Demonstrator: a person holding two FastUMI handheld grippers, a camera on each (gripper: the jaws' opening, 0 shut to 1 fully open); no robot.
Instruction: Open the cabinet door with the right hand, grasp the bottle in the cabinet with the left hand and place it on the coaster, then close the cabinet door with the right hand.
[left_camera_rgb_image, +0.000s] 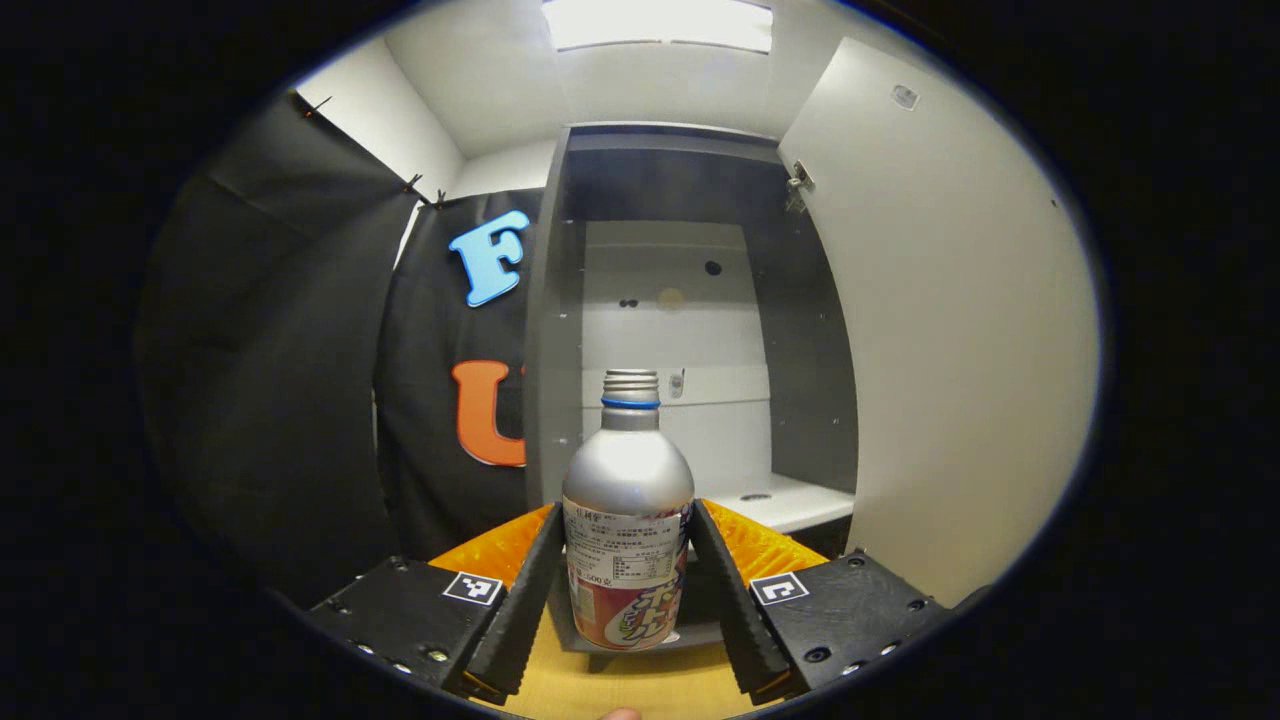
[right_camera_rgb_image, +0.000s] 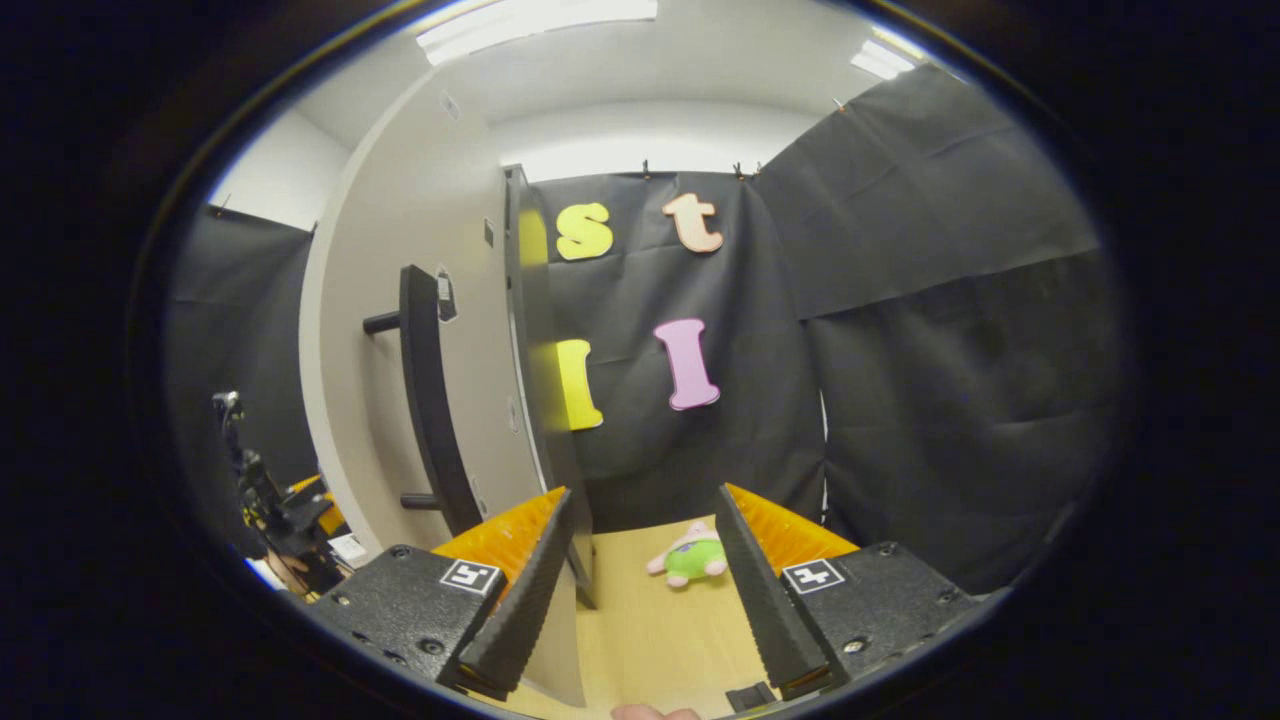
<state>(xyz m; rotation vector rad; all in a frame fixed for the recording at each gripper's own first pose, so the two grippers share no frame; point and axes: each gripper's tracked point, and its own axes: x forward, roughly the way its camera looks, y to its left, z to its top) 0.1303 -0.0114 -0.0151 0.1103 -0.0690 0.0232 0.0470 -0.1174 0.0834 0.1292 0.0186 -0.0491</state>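
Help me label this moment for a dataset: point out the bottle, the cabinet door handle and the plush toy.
bottle (left_camera_rgb_image: 628, 480): left gripper view, on its bare metal shoulder.
cabinet door handle (right_camera_rgb_image: 425, 400): right gripper view, middle of the dark bar.
plush toy (right_camera_rgb_image: 692, 558): right gripper view, on its green body.

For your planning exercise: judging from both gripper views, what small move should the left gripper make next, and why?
Probably lift the bottle slightly and draw it back out of the cabinet. The left gripper has its fingers against both sides of the bottle, which stands upright at the cabinet's front edge, and the cabinet door is open.
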